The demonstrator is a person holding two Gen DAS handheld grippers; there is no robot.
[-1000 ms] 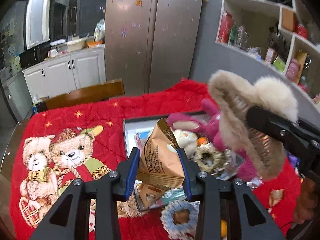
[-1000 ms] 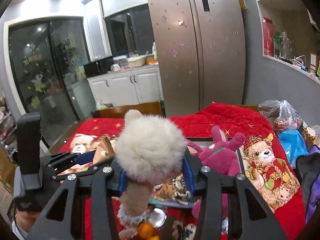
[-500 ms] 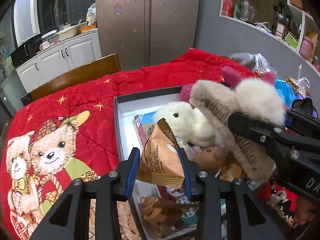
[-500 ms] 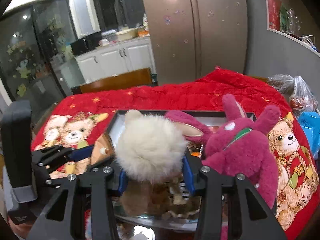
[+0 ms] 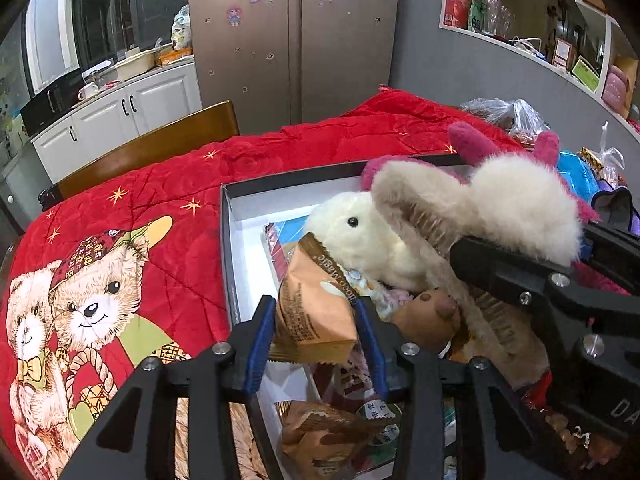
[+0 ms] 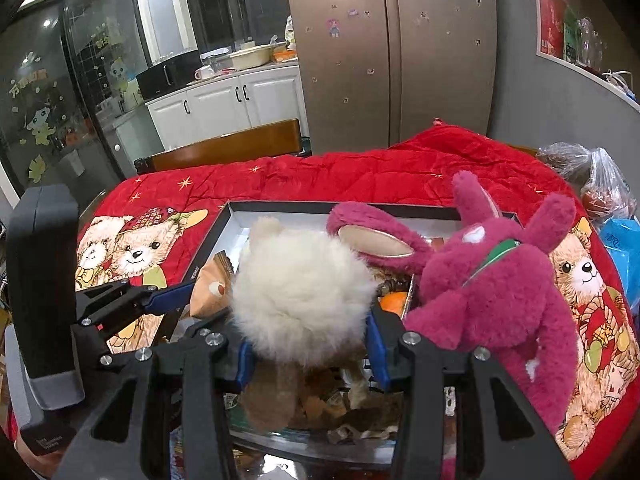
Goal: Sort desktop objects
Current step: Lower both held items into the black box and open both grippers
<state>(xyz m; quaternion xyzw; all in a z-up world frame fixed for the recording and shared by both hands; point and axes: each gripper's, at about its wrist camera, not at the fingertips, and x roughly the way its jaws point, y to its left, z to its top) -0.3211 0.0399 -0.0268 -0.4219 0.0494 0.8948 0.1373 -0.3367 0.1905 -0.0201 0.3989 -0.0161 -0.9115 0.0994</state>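
- The left gripper (image 5: 316, 330), jaws just eased wider, has an orange snack packet (image 5: 316, 312) between its pads.
- The right gripper (image 6: 308, 348) is clamped on a fluffy hair claw (image 6: 298, 300).
- Both hang over the open box (image 5: 256, 216) of plush toys on the red quilt (image 5: 168, 208).

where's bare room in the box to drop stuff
Free: white floor in the box's far-left corner, between its wall and the white plush. The red quilt left of the box is bare too. Crowded: the box's middle and right, heaped with plush and snacks.
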